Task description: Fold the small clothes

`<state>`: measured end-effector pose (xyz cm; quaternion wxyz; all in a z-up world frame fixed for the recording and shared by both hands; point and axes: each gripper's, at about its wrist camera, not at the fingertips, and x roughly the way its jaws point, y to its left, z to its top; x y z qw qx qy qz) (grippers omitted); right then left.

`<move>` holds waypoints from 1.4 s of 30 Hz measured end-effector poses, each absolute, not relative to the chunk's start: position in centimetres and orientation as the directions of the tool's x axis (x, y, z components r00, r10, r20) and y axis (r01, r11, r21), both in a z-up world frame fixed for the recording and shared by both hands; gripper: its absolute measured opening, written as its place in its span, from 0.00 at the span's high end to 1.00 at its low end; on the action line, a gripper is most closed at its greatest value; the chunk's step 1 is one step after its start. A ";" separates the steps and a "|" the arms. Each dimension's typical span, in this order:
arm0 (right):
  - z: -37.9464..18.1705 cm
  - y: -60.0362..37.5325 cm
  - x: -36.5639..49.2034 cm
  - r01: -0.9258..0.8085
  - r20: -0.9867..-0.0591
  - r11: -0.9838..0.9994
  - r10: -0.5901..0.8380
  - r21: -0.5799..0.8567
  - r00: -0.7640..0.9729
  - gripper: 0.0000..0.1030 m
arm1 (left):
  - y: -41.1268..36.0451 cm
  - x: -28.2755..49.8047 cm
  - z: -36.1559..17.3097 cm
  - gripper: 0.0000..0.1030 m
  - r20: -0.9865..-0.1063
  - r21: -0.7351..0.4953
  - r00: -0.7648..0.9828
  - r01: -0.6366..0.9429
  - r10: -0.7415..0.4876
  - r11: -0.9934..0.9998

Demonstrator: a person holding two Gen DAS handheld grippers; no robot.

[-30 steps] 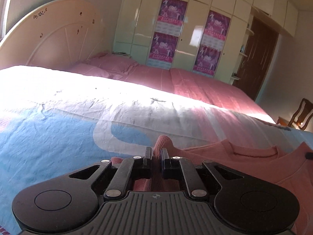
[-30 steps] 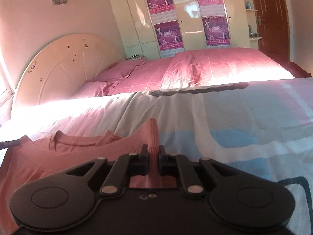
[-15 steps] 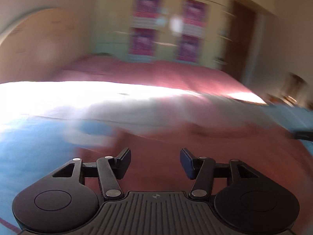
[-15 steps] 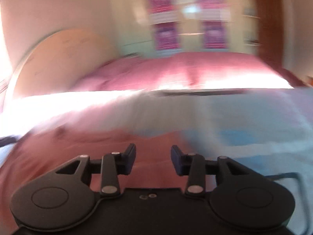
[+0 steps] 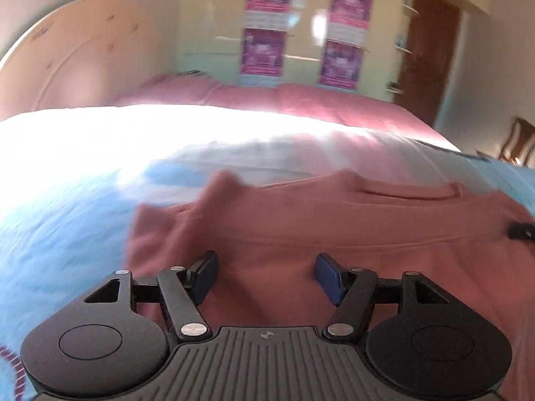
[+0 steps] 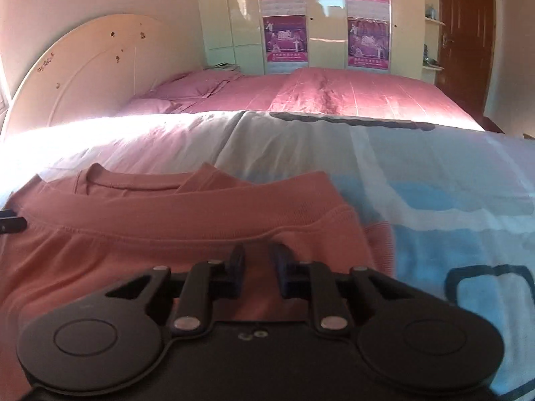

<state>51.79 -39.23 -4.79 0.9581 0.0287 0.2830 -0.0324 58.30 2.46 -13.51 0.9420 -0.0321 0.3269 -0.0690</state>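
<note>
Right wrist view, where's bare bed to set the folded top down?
Free: the blue and white sheet right of the pink top, up to the pink bedspread. A narrower sunlit strip lies beyond the collar. Crowded: the left side, where the top spreads under both grippers.

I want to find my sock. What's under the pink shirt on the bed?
The pink shirt lies folded on a blue, white and pink patterned bedsheet, which shows all around it. Whatever lies directly beneath the fabric is covered, so a sock there cannot be ruled out.

Shirt (image 6: 167,240) on bedsheet (image 6: 434,180), pillows (image 6: 187,90) and wardrobe (image 6: 327,16) behind
</note>
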 end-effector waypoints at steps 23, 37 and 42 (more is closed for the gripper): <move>-5.8 -26.3 45.0 -0.179 -0.541 0.975 0.082 -0.130 0.837 0.65 | -6.7 48.2 -13.2 0.19 -0.603 -0.035 0.757 0.290 -0.252 0.956; -4.7 -31.4 37.3 0.007 -0.527 1.000 -0.019 -0.025 0.850 0.63 | -0.8 42.5 -12.6 0.19 -0.597 -0.058 0.786 0.156 -0.160 0.986; -6.0 -25.1 38.5 -0.091 -0.560 0.996 0.063 -0.024 0.826 0.63 | -5.0 43.1 -13.4 0.19 -0.619 -0.063 0.756 0.221 -0.212 0.973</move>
